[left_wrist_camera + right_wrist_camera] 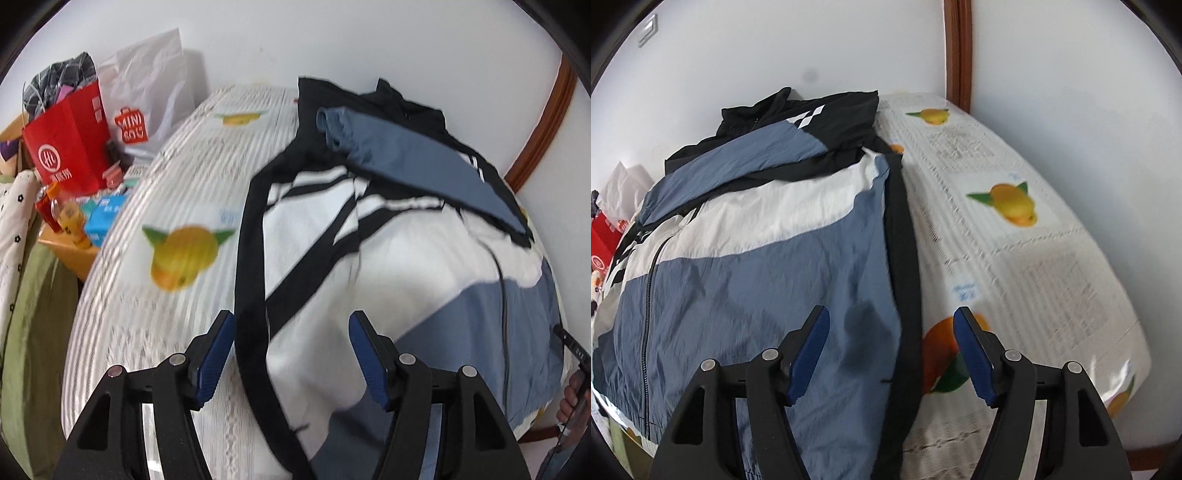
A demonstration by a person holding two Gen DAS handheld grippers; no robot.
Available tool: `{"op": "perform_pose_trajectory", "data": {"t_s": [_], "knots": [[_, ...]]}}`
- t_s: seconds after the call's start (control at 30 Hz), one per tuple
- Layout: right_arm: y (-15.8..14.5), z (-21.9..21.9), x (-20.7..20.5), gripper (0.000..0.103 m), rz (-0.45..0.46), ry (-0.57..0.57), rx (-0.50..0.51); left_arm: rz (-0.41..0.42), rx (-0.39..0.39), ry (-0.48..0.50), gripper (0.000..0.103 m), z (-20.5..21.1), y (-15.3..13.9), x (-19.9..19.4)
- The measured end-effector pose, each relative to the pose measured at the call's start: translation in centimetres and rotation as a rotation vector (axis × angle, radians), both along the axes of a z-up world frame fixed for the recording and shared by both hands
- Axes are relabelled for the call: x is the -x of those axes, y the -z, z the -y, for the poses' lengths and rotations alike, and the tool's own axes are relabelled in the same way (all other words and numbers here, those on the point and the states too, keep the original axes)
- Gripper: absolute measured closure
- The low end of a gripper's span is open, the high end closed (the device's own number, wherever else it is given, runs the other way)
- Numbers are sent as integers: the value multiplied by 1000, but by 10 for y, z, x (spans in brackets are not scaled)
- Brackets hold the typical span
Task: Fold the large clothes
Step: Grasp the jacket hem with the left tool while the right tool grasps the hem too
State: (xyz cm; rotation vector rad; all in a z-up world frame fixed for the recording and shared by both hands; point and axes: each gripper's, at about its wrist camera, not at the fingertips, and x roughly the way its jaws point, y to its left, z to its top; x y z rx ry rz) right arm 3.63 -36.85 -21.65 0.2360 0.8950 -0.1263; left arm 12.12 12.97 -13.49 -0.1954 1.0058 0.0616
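Note:
A large jacket (388, 258) in white, slate blue and black lies spread on a bed with a fruit-print sheet (166, 177). One blue sleeve (406, 155) is folded across its upper part. My left gripper (291, 321) hovers open over the jacket's black side band (251, 258), which runs between the blue pads without touching them. In the right wrist view the jacket (757, 277) fills the left half. My right gripper (891, 314) stands open above the jacket's black edge strip (905, 258), beside the sheet (1015, 258). Neither gripper holds anything.
Left of the bed stand a red paper bag (70, 147), a white shopping bag (147, 88) and a wooden stand with small boxes (103, 218). A green cloth (33, 314) hangs at far left. White walls and brown wood trim (956, 51) border the bed. A hand (570, 398) shows at the right edge.

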Motion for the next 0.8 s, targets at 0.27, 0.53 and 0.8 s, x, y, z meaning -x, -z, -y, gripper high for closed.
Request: {"op": "perform_pose_trajectory", "data": {"t_s": [0.27,0.53,0.8], "knots": [[18,-13,0,42,0,6,45,-11,16,27,41,8,21,16],[16,-16,3,93,11,8,23,16,24,14,92,15,22,20],[-13,-7,36,98,82,-15,-37,99,45,17,96,10,-10,49]]}}
